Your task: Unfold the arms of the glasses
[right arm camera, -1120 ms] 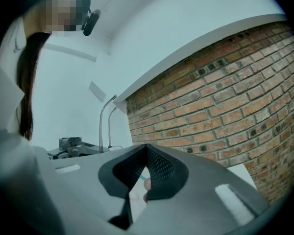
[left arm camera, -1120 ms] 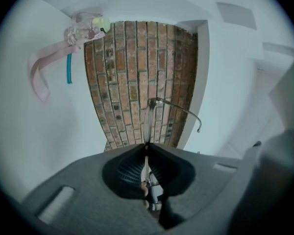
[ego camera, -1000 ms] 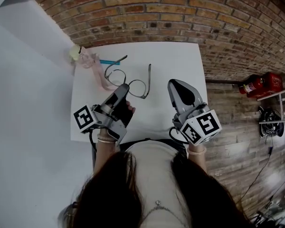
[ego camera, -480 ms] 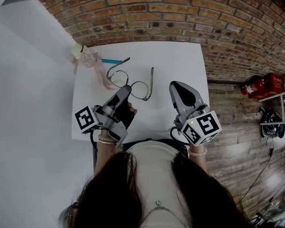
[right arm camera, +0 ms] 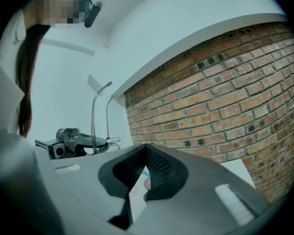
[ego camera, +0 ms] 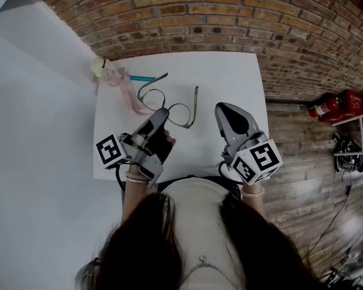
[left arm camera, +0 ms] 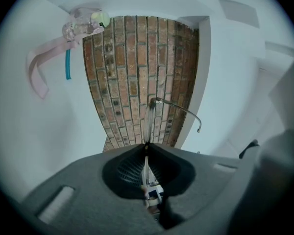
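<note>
Thin dark-rimmed glasses (ego camera: 169, 104) sit over the white table (ego camera: 227, 77), both arms swung out from the front. My left gripper (ego camera: 161, 113) is shut on the frame near one lens. In the left gripper view the rim (left arm camera: 148, 119) runs edge-on out of the closed jaws, and one arm (left arm camera: 181, 109) curves off to the right. My right gripper (ego camera: 224, 107) hovers just right of the glasses, apart from them, jaws together with nothing between. The right gripper view shows the two arms (right arm camera: 94, 116) standing up above the left gripper (right arm camera: 73, 142).
At the table's far left corner lie a pink ribbon (ego camera: 132, 100), a teal pen (ego camera: 140, 78) and a clear piece with a yellow-green ball (ego camera: 98, 67). A brick wall rises behind the table. A red fire extinguisher (ego camera: 334, 104) stands on the floor to the right.
Hardly anything differs. The glasses and the left gripper sit a touch further right in the view; the right gripper holds its place.
</note>
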`<act>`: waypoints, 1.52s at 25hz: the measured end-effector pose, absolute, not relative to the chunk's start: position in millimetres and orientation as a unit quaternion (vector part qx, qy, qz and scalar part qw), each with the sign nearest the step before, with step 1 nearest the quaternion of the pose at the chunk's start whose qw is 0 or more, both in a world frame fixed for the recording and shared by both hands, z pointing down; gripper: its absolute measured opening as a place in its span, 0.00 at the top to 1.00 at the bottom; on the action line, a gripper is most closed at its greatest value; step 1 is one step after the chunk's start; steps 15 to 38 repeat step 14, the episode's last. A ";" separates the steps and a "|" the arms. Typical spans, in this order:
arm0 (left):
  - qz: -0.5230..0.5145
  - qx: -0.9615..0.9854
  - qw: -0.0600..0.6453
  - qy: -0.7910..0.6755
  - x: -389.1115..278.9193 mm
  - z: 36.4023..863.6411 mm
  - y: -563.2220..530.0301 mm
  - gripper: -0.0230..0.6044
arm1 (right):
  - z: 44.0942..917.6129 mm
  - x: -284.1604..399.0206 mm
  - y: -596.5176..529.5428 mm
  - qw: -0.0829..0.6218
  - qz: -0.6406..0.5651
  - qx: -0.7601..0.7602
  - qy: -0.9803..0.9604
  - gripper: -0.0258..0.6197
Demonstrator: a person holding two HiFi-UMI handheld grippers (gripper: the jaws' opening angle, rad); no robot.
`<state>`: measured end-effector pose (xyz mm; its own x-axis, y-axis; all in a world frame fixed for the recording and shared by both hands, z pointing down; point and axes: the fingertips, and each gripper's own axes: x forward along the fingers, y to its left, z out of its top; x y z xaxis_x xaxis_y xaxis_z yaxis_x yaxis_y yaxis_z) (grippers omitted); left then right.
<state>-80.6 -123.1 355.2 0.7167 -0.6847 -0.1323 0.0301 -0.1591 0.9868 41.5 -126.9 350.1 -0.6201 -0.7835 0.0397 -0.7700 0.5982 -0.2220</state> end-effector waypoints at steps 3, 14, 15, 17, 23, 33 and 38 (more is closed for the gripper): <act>-0.288 0.704 0.607 -0.229 -77.8 355.9 -123.2 0.93 | 349.5 41.7 -127.4 0.032 -0.109 -0.438 0.892 0.96; -0.282 0.706 0.611 -0.222 -69.5 357.4 -123.5 0.93 | 351.6 44.4 -126.7 0.038 -0.110 -0.440 0.890 0.96; -0.282 0.706 0.611 -0.222 -69.5 357.4 -123.5 0.93 | 351.6 44.4 -126.7 0.038 -0.110 -0.440 0.890 0.96; -0.282 0.706 0.611 -0.222 -69.5 357.4 -123.5 0.93 | 351.6 44.4 -126.7 0.038 -0.110 -0.440 0.890 0.96; -0.282 0.706 0.611 -0.222 -69.5 357.4 -123.5 0.93 | 351.6 44.4 -126.7 0.038 -0.110 -0.440 0.890 0.96; -0.282 0.706 0.611 -0.222 -69.5 357.4 -123.5 0.93 | 351.6 44.4 -126.7 0.038 -0.110 -0.440 0.890 0.96; -0.282 0.706 0.611 -0.222 -69.5 357.4 -123.5 0.93 | 351.6 44.4 -126.7 0.038 -0.110 -0.440 0.890 0.96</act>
